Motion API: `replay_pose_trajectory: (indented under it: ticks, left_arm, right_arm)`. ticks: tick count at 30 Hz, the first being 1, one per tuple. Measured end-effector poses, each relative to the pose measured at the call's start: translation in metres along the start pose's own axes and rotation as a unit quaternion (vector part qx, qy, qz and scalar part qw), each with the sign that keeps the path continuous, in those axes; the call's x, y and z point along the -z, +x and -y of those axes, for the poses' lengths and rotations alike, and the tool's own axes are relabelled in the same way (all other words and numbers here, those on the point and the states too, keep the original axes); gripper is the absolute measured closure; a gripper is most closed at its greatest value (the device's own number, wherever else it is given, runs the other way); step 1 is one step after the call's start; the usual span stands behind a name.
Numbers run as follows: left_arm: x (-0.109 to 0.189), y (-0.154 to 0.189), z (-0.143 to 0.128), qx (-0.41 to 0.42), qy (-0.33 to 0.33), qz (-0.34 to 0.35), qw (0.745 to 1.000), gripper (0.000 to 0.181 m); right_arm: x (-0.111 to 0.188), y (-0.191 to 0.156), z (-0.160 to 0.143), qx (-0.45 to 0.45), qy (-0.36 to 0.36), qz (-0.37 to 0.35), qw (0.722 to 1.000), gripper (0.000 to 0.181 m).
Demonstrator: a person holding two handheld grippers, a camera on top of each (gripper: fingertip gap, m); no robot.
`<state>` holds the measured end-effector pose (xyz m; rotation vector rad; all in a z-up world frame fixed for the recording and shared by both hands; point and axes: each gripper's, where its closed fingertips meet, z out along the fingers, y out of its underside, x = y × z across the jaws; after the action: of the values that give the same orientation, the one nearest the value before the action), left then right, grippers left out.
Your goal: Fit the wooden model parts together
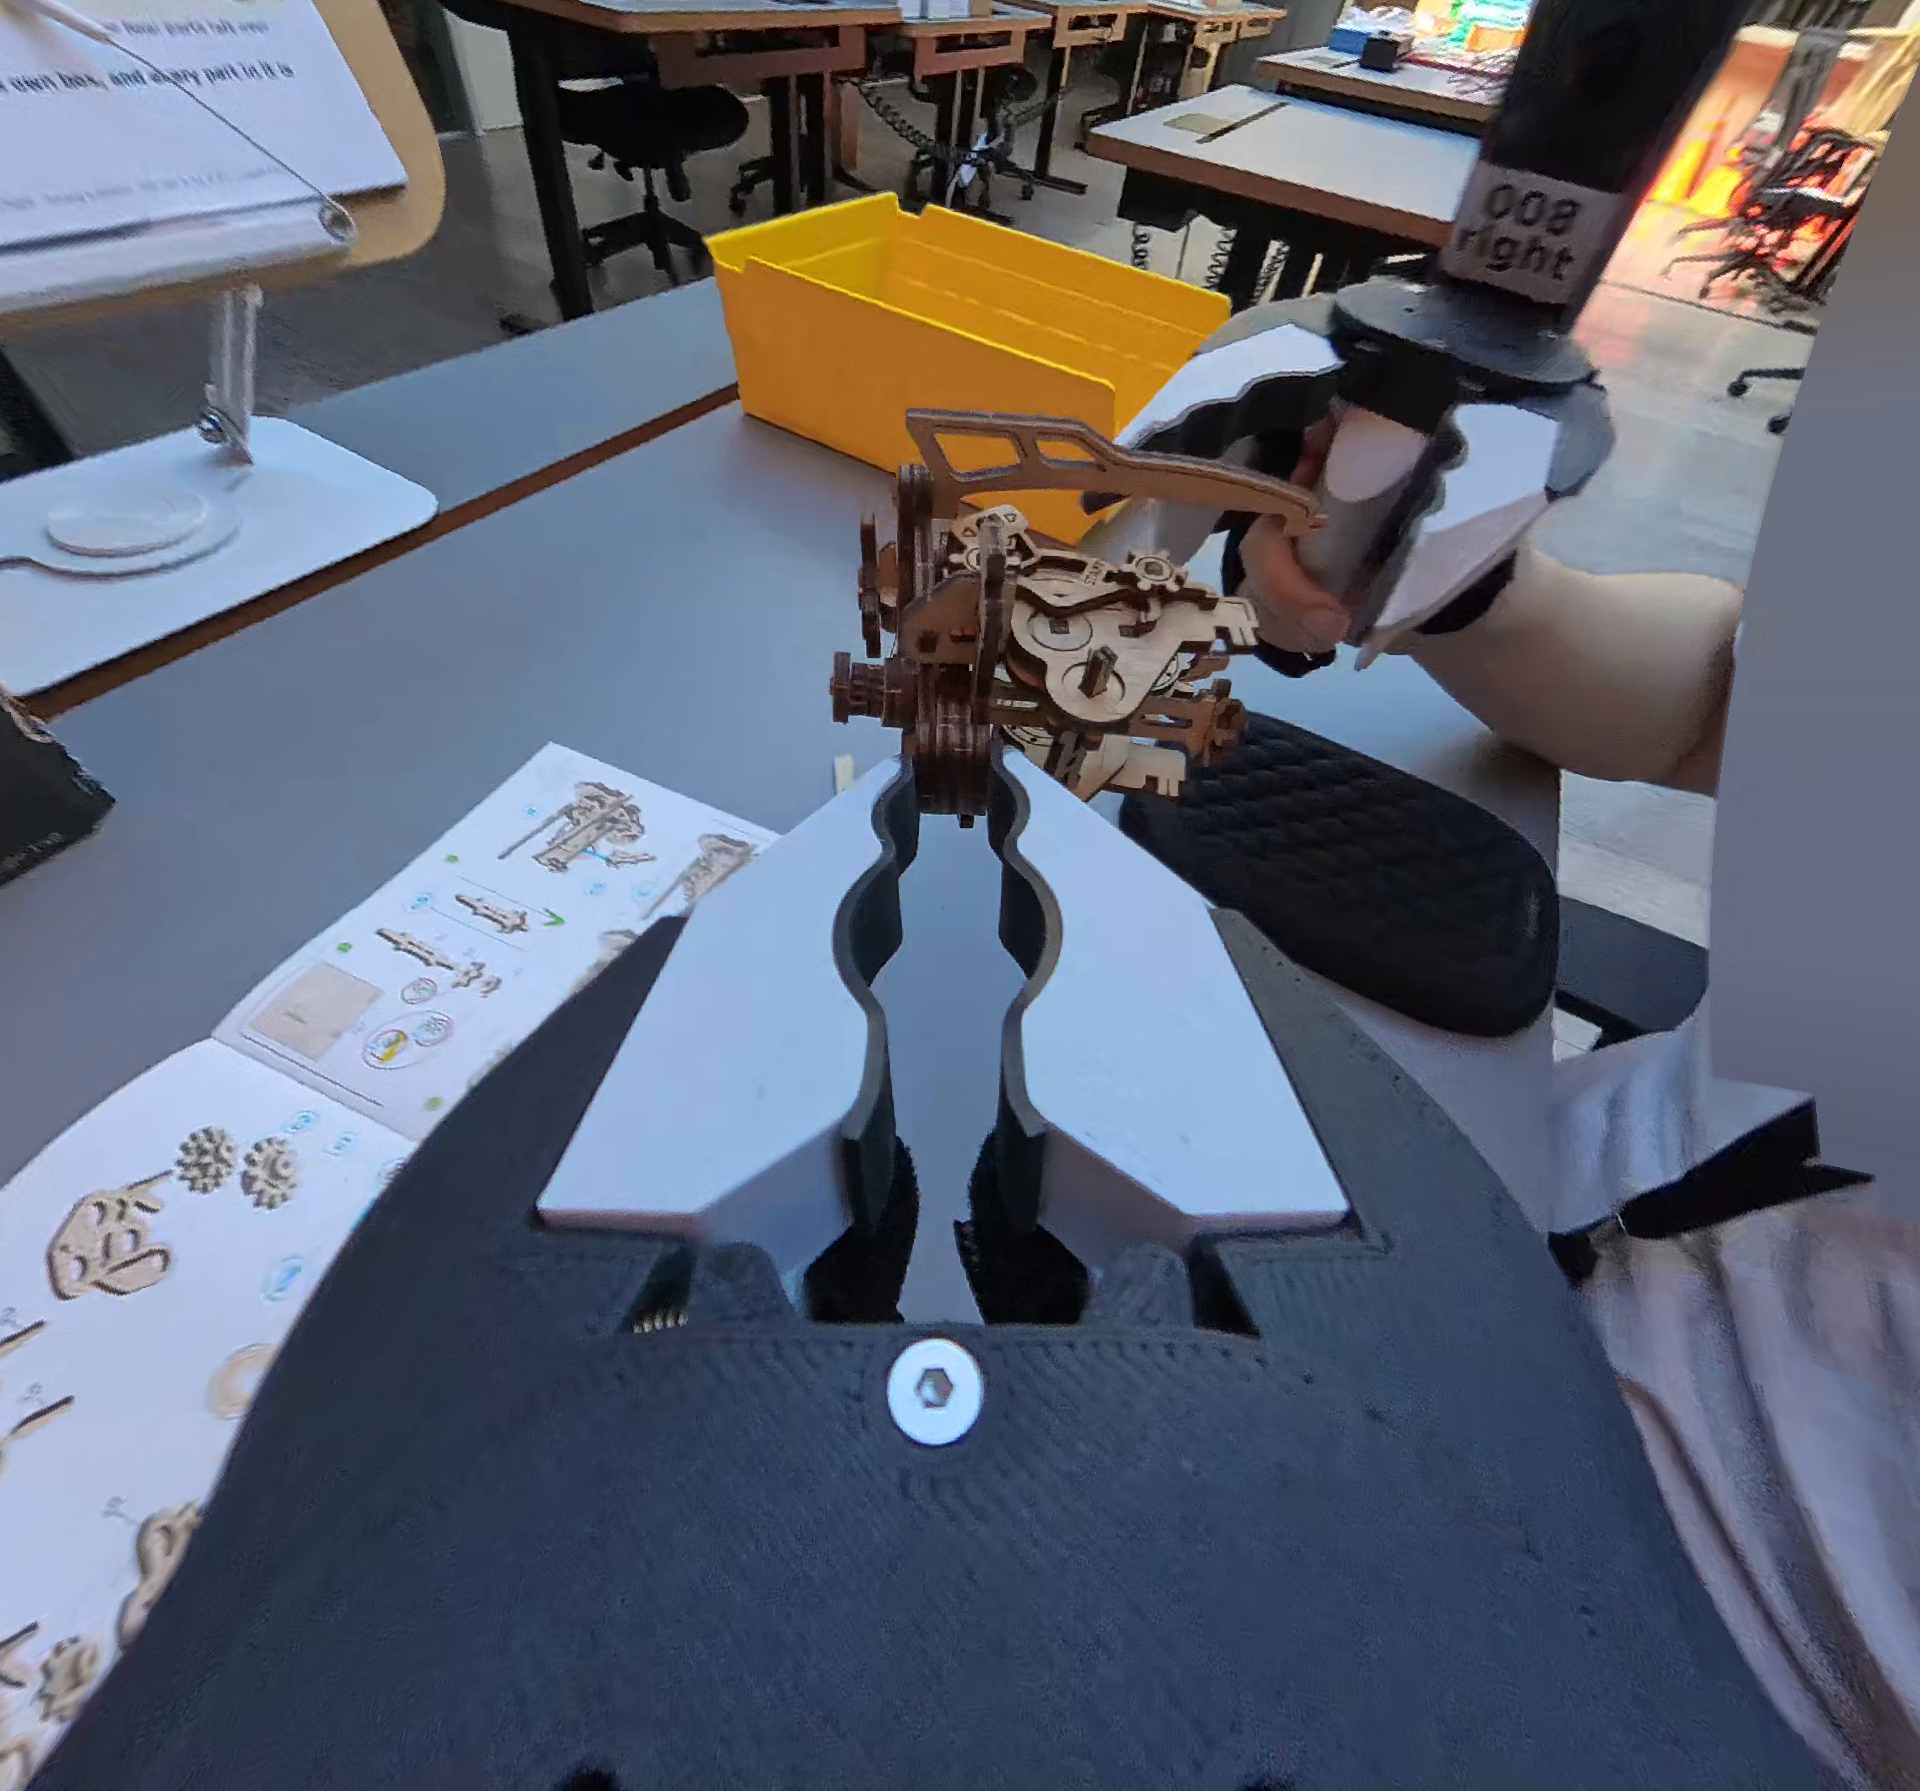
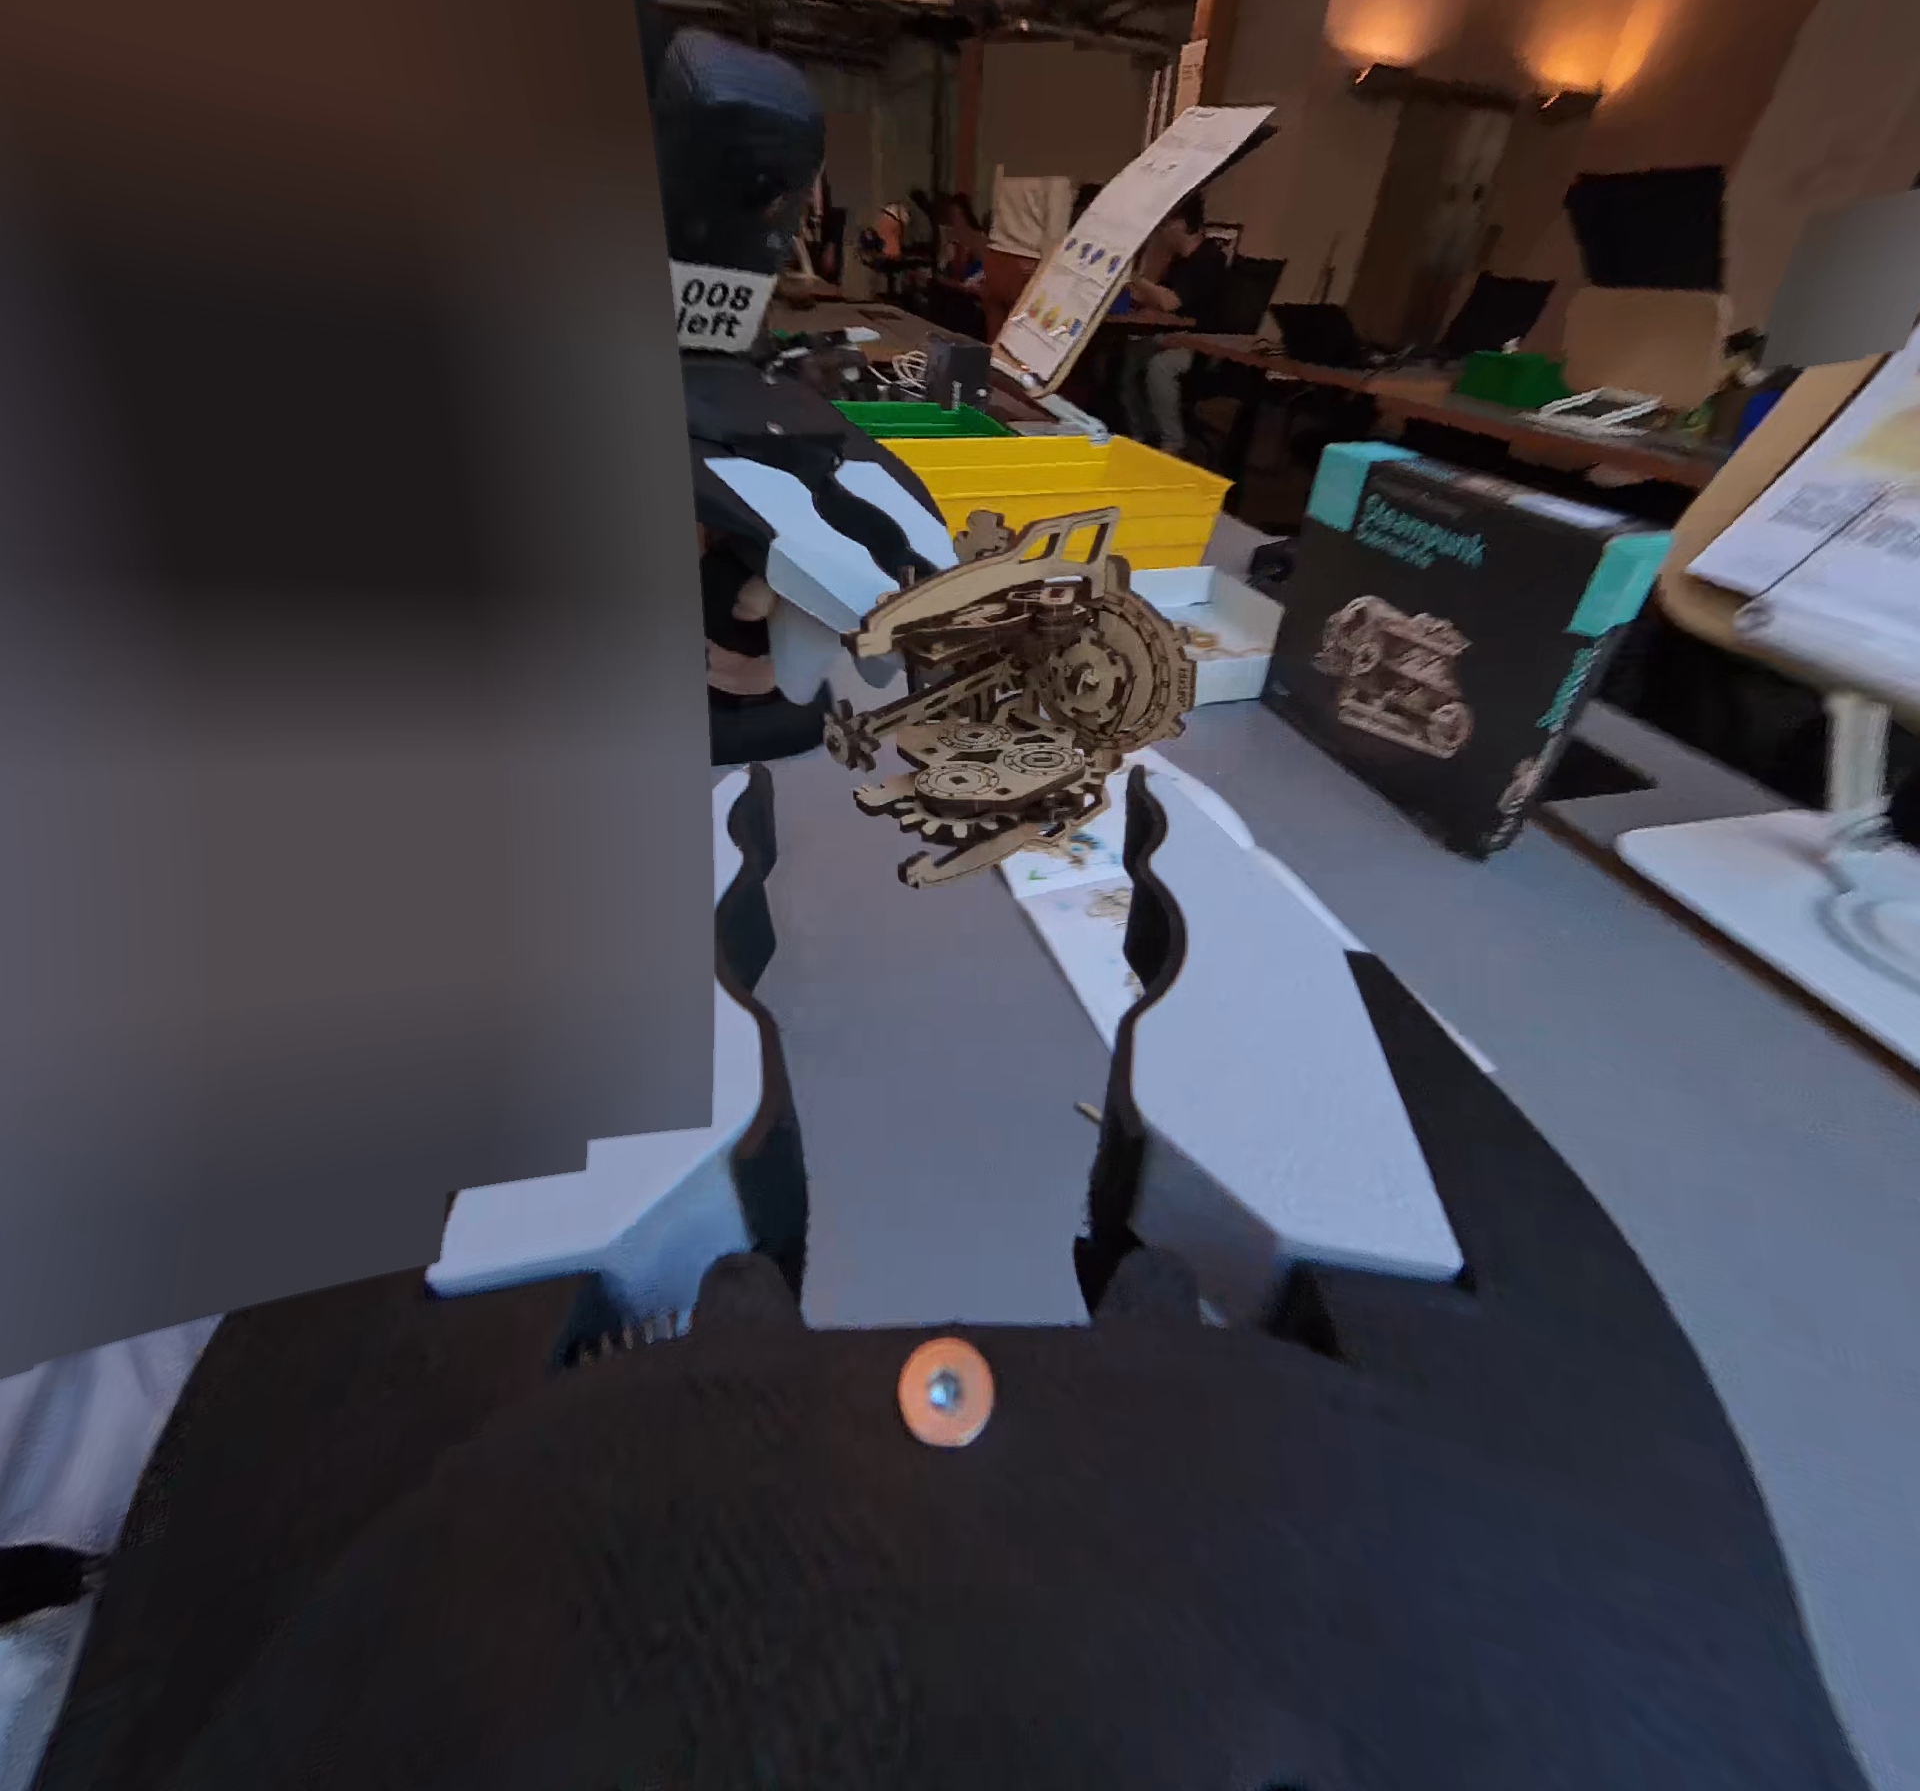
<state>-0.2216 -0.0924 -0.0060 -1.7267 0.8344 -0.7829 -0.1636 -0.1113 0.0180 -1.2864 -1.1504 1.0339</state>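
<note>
Grey table (image 1: 582,619), yellow bin (image 1: 935,328) behind. Left gripper (image 1: 954,785) clamped on wooden model (image 1: 1039,640), held above table. Right gripper (image 2: 940,796) spread wide, model just beyond its tips, no contact.

From the left wrist view we look forward along the left gripper (image 1: 954,785), very near the wooden model (image 1: 1023,645) at twelve o'clock; the right gripper (image 1: 1340,515) faces it from two o'clock. The right wrist view looks the opposite way, a little farther off. Both views share the model (image 2: 1013,702), the yellow bin (image 1: 935,328) and the grey table (image 1: 582,619).
</note>
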Motion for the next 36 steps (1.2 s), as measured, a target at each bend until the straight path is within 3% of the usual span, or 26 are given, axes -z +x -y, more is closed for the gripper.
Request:
replay_pose_trajectory:
  ticks: [1, 5, 7, 9, 13, 18, 22, 30, 36]
  left_arm:
    - [0.001, 0.002, -0.009, 0.005, 0.003, -0.022, 1.0, 0.17]
    - [0.004, 0.008, -0.032, 0.012, 0.027, -0.1, 0.995, 0.171]
    - [0.003, 0.009, -0.043, 0.017, 0.019, -0.12, 0.993, 0.17]
    - [0.003, 0.012, -0.05, 0.01, 0.017, -0.134, 0.991, 0.17]
    - [0.001, 0.02, -0.066, -0.001, 0.004, -0.157, 0.988, 0.17]
    - [-0.004, 0.027, -0.092, -0.004, -0.042, -0.187, 0.981, 0.17]
    - [-0.006, 0.028, -0.094, 0.003, -0.033, -0.198, 0.98, 0.17]
    - [-0.002, 0.035, -0.08, 0.05, 0.008, -0.232, 0.971, 0.17]
    - [-0.008, 0.045, -0.076, 0.061, 0.001, -0.247, 0.967, 0.17]
  right_arm:
    - [0.001, -0.001, -0.008, -0.047, 0.007, 0.023, 0.999, 0.116]
    - [0.004, -0.005, -0.017, -0.245, 0.047, 0.151, 0.956, 0.127]
    - [0.004, -0.011, -0.024, -0.227, 0.047, 0.173, 0.957, 0.136]
    - [-0.003, -0.013, -0.045, -0.156, 0.001, 0.148, 0.977, 0.135]
    - [-0.007, -0.028, -0.073, -0.038, -0.048, 0.163, 0.985, 0.138]
    - [-0.011, -0.032, -0.093, -0.023, -0.088, 0.193, 0.977, 0.145]
    - [-0.01, -0.032, -0.102, -0.001, -0.121, 0.207, 0.971, 0.146]
    - [-0.007, -0.026, -0.087, -0.025, -0.089, 0.184, 0.979, 0.145]
    - [-0.011, -0.014, -0.07, -0.153, -0.05, 0.185, 0.97, 0.145]
